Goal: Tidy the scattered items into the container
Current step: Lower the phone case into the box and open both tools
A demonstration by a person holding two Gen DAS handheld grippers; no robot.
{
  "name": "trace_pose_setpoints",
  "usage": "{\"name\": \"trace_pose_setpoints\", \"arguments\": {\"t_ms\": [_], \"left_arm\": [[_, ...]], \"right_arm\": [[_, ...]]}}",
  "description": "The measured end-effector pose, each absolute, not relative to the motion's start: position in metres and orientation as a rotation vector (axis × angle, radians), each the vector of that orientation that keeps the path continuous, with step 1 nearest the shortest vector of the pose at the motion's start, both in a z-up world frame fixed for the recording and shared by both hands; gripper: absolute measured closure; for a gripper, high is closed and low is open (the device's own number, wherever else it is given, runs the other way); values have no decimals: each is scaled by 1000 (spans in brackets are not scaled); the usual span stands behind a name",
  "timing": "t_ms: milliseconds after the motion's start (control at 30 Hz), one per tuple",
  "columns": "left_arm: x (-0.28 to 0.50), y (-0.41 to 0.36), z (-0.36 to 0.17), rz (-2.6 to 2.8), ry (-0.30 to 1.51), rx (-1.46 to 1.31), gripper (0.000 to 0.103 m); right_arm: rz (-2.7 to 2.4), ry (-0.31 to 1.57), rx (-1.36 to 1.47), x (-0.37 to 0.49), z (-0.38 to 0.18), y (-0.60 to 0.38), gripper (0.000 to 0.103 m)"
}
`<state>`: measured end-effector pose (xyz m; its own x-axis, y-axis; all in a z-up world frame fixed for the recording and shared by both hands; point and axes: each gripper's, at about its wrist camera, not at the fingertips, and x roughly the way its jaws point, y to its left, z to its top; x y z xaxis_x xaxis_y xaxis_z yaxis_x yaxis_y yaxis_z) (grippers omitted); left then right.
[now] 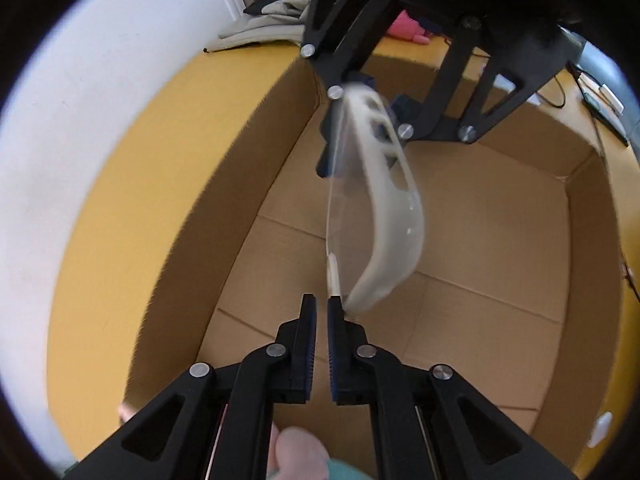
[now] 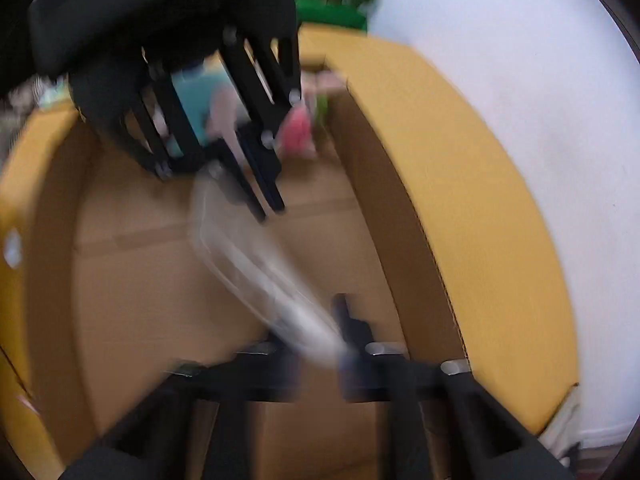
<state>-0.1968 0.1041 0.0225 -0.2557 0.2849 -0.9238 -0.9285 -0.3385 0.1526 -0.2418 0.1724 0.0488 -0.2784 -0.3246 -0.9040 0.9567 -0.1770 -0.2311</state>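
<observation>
A clear, whitish plastic phone case [image 1: 376, 200] hangs between my two grippers, over the open cardboard box [image 1: 500, 240]. My left gripper [image 1: 322, 304] has its jaws nearly together; one end of the case sits at the right fingertip, and I cannot tell if it is pinched. My right gripper [image 1: 360, 92] faces it from the far side and holds the other end. In the blurred right wrist view the case [image 2: 256, 268] runs from my right gripper [image 2: 320, 344] toward the left gripper [image 2: 264, 204].
The box has yellow outer flaps [image 1: 152, 152] and a bare brown floor [image 2: 160, 304]. A white wall [image 1: 100, 60] is on the left. Folded cloth [image 1: 272, 20] and a pink item [image 1: 408, 26] lie beyond the box. Cables [image 1: 592, 92] lie at the right.
</observation>
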Motion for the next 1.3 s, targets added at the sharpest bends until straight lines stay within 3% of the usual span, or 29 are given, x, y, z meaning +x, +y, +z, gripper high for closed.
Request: {"name": "trace_pose_setpoints", "arguments": {"t_ms": [167,333,367,400,500,600,667,733,933,1167,1300], "left_arm": [[-193,92,21,1746,876,-1062,98],[-181,61,45,1838,773,-1036,98],[-178,54,52,1861,749,-1026,98],[-174,49,57,1877,727,-1018,98],[-160,37,68,1901,666,-1008,98],[-148,37,71,1897,647,-1017,88],[-158,46,69,1905,643,-1029,65],[-161,54,58,1910,630,-1038,58],[-189,82,37,1914,667,-1089,58],[-213,101,0,1775,751,-1224,58],[-227,114,-18,1677,752,-1301,58]], "right_arm": [[-1598,1083,965,-241,15,176,89],[-1626,999,979,-236,29,186,86],[-1633,971,987,-235,34,189,79],[-1641,937,999,-234,40,193,64],[-1678,877,1034,-229,51,205,40],[-1712,846,1066,-218,57,212,34],[-1749,828,1085,-216,60,218,34],[-1769,787,1102,-221,62,222,34],[-1764,732,1178,-241,24,200,33],[-1622,930,1103,-240,-8,171,9],[-1552,1045,1095,-242,-28,156,8]]}}
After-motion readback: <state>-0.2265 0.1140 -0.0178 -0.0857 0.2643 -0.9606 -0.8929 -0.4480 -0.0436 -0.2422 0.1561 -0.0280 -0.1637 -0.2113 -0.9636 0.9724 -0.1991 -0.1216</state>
